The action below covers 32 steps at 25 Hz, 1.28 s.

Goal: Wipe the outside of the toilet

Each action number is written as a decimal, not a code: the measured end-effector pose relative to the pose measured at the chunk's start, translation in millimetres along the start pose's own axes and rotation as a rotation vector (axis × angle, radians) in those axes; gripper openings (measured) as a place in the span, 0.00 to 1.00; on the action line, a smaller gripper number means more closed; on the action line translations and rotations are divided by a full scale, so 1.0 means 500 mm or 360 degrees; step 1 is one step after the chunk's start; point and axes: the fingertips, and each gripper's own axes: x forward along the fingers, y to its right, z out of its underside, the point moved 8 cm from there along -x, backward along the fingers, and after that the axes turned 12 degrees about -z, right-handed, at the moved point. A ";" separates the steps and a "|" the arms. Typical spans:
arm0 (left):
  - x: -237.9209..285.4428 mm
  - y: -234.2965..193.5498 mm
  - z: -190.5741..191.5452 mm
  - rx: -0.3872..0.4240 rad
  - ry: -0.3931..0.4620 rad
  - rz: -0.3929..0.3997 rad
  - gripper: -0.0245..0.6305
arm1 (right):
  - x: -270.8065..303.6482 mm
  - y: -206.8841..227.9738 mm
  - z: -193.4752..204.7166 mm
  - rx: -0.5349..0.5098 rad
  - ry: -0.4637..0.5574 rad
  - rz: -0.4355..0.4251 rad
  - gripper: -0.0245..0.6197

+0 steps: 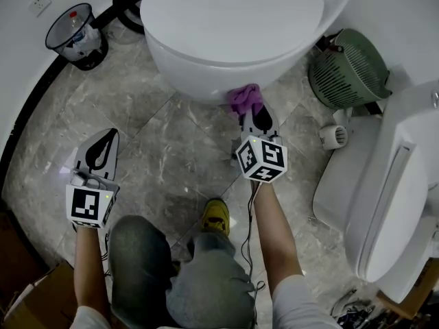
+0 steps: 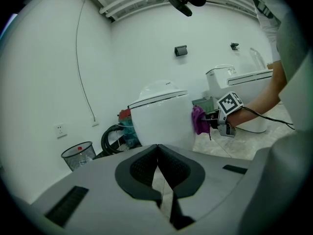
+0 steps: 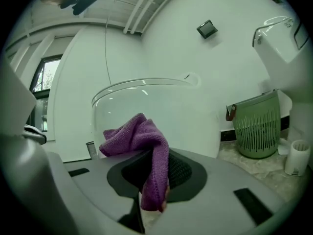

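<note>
A white toilet (image 1: 233,33) with its lid down stands at the top of the head view. My right gripper (image 1: 256,120) is shut on a purple cloth (image 1: 245,96), and the cloth is pressed against the lower front of the bowl. In the right gripper view the purple cloth (image 3: 142,146) hangs bunched between the jaws in front of the toilet's wall (image 3: 161,104). My left gripper (image 1: 101,148) hovers over the floor at the left, shut and holding nothing. From the left gripper view the toilet (image 2: 159,114), the cloth (image 2: 198,120) and the right gripper (image 2: 211,122) show side-on.
A black mesh bin (image 1: 77,35) stands at the far left by the wall. A green basket (image 1: 348,68) sits right of the toilet. A second white toilet (image 1: 394,184) fills the right side. A black hose (image 1: 127,5) coils behind the bowl. My knees and a yellow shoe (image 1: 216,216) are below.
</note>
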 end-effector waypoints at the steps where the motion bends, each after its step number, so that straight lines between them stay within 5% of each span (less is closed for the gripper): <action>1: 0.001 0.000 0.000 0.0002 0.0001 0.0003 0.06 | 0.000 0.006 0.001 0.0006 0.0003 0.0008 0.16; 8: 0.005 -0.010 0.003 -0.0024 0.0030 -0.0022 0.06 | 0.004 0.062 0.003 0.0031 0.0008 0.0127 0.16; 11: 0.012 -0.006 0.005 -0.0033 0.0102 -0.0019 0.06 | 0.006 0.103 0.013 0.0102 -0.0015 0.0283 0.16; 18: 0.017 0.009 0.000 0.0021 -0.0020 0.0005 0.06 | -0.023 0.097 0.031 -0.0005 0.0004 0.0384 0.15; 26: -0.008 -0.006 0.015 -0.0017 0.0047 -0.0031 0.06 | -0.080 -0.094 0.139 -0.0219 -0.0177 -0.0070 0.15; 32: -0.028 -0.030 0.041 0.0009 -0.0029 -0.0088 0.06 | 0.028 -0.195 0.190 -0.0073 -0.0239 -0.0230 0.15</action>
